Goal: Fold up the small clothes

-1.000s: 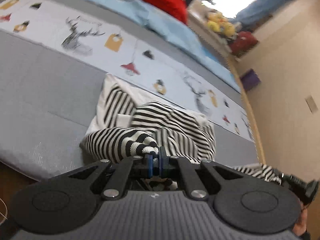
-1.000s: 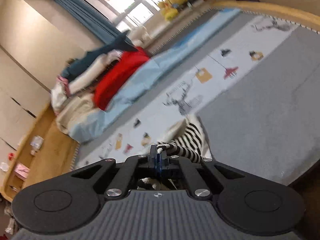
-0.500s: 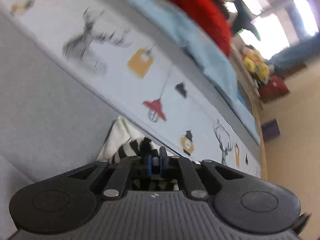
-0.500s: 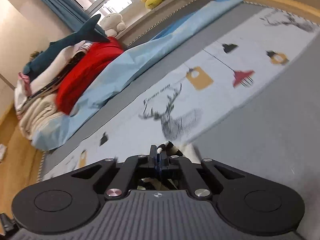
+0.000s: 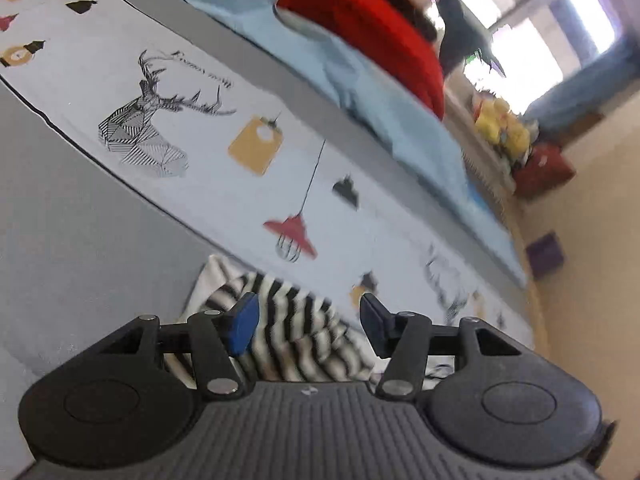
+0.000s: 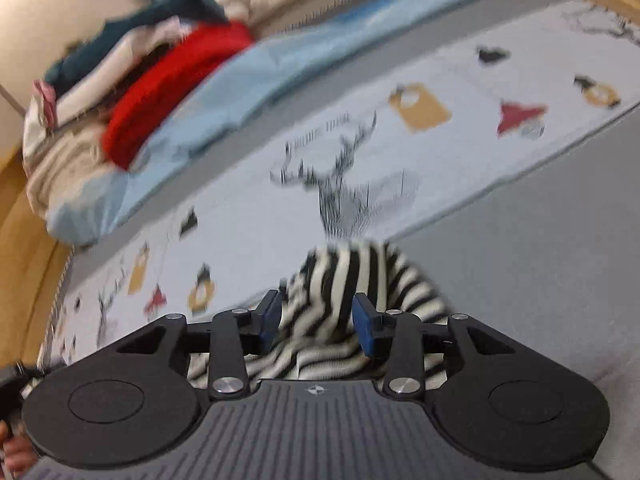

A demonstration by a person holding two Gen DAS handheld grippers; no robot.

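Left wrist: left gripper (image 5: pixel 306 322) jaws spread, gripping nothing; striped garment (image 5: pixel 288 336) bunched between and below the pads. Right wrist: right gripper (image 6: pixel 316 322) jaws apart, same garment (image 6: pixel 344 276) between them. Likely release step; next, regrasp an edge.

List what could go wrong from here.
1. Both grippers, left and right, are open with the striped garment loose between the fingers; pulling back may snag it and undo the fold.
2. The garment looks bunched, not flat, so it may slump open.
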